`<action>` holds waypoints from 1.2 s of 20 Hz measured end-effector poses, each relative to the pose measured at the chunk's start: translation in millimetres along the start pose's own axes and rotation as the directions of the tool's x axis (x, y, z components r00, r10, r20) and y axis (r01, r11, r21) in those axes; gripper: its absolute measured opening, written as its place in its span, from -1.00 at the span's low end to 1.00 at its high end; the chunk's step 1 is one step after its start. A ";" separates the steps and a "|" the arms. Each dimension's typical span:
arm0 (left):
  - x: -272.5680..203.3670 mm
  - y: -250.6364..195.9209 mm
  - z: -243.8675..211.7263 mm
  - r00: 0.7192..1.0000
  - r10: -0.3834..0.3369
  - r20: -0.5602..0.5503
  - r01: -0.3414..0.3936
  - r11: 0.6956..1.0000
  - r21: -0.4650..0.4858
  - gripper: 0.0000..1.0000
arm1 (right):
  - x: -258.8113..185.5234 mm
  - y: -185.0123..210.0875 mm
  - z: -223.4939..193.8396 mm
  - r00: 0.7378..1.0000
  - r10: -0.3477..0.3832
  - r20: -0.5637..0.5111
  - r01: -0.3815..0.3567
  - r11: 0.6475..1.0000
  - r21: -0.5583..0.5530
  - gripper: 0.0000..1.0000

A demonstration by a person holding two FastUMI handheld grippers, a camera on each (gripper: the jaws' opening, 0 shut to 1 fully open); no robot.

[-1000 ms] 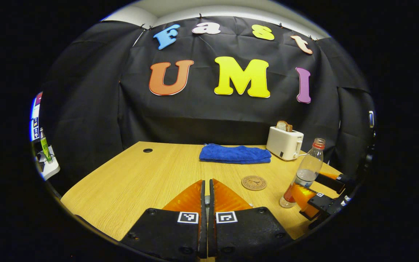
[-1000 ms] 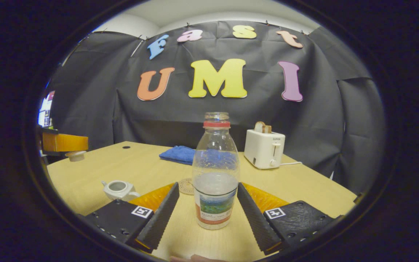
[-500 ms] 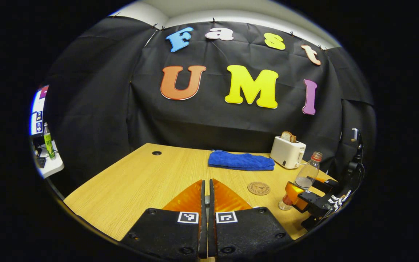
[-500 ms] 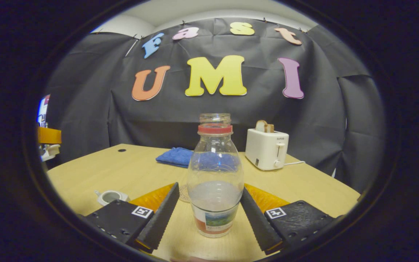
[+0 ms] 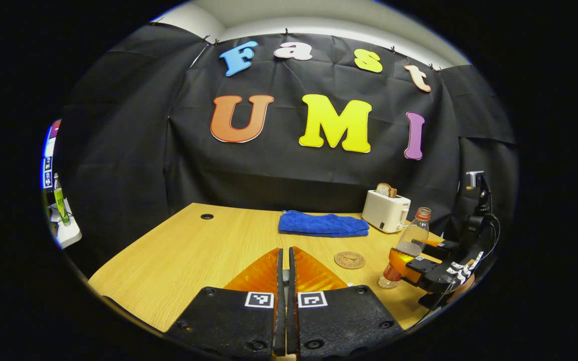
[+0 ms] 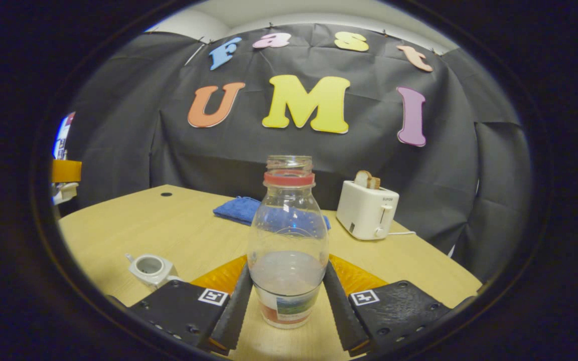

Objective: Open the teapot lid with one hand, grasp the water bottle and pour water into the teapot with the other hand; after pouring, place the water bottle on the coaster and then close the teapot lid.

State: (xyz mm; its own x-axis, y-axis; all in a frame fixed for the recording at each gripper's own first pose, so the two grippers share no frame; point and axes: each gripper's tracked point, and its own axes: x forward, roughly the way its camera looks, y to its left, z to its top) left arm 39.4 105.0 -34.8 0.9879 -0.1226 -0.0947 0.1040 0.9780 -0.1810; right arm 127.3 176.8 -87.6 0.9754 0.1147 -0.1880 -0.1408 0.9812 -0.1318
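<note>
I have the right gripper (image 6: 284, 306) closed around the water bottle (image 6: 288, 250), both fingers pressing its lower body at the label, low enough that the bottle stands upright on the table (image 6: 133, 225) and will not tip when I lift. The bottle has no cap and is partly filled, so I judge it ready to pour. The teapot (image 6: 151, 269) sits open on the table to the left of my right fingers, its mouth facing up. My left gripper (image 5: 284, 281) has its fingers together, with something small pinched between them; in the right gripper view a pale round piece hangs under it at the far left, probably the lid (image 6: 65, 190), held up and clear of the pour path. The coaster (image 5: 349, 259) lies near the bottle, waiting for it.
</note>
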 end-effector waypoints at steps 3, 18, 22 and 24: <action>-4.0 14.4 4.2 1.000 0.020 0.021 -0.022 0.998 0.057 -0.94 | -3.8 -6.4 12.3 0.999 -0.034 -0.007 0.033 0.994 -0.107 0.48; -5.2 41.2 3.3 0.998 0.067 0.016 -0.068 0.996 0.057 -0.93 | 2.0 30.0 -16.2 0.993 -0.113 -0.031 0.058 0.706 -0.706 0.48; -6.9 46.5 7.7 0.996 0.081 0.031 -0.082 0.996 0.037 -0.93 | 3.9 36.0 -18.7 0.992 -0.126 0.009 0.081 0.580 -0.811 0.49; -5.8 47.7 5.4 0.996 0.085 0.025 -0.086 0.996 0.039 -0.93 | 5.0 37.2 -17.0 0.989 -0.140 0.049 0.113 0.494 -0.862 0.48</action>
State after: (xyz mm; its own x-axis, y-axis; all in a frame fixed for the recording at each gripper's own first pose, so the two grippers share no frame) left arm 39.3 153.3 -37.6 0.9958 -0.0344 -0.0849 0.0228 0.9907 -0.1343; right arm 124.1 211.2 -110.0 0.9927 -0.0163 -0.1195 -0.1055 0.3636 -0.9256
